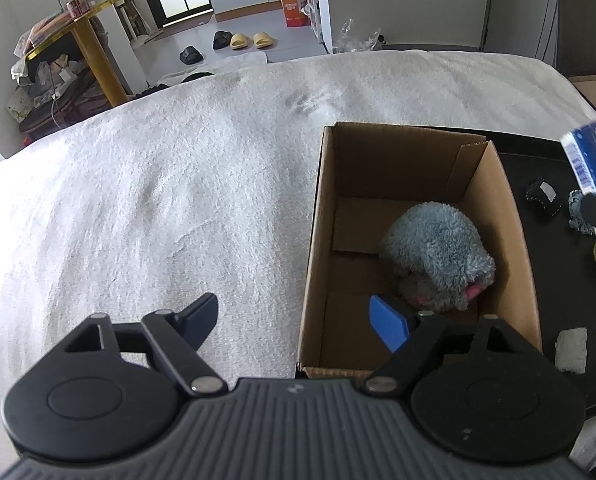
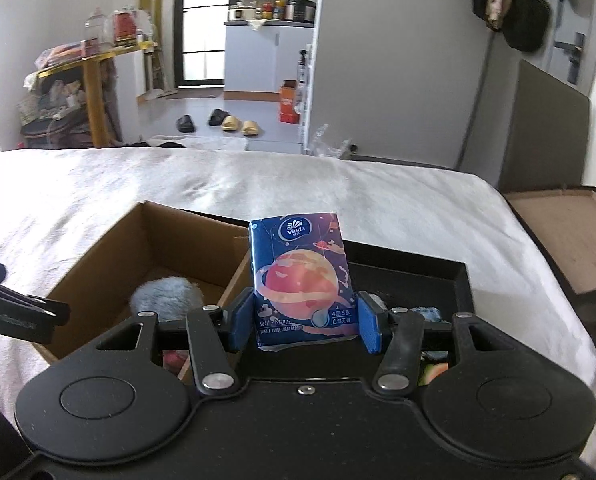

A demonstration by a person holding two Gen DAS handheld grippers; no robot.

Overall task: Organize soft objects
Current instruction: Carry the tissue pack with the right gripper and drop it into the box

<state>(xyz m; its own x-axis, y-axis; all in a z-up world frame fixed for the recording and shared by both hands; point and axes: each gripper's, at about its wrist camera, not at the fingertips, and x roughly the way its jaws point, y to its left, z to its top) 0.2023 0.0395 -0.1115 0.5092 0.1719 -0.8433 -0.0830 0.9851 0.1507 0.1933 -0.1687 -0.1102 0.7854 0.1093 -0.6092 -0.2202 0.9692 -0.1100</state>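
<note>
Tissue pack (image 1: 592, 156) cropped at frame edge

One open brown cardboard box (image 1: 398, 216) sits ahead of the left jaws, with one fluffy grey-blue plush toy (image 1: 438, 254) inside it. One blue tissue pack printed with a pink planet (image 2: 303, 280) stands between the right jaws. Beyond them lies one black tray (image 2: 438, 276). Far ahead on the floor are four slippers: two black (image 2: 186, 123), two tan (image 2: 250, 127).

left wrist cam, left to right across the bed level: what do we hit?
White blanket → cardboard box → grey plush toy inside it → black tray → small black item → tissue pack held in the right gripper.
</note>
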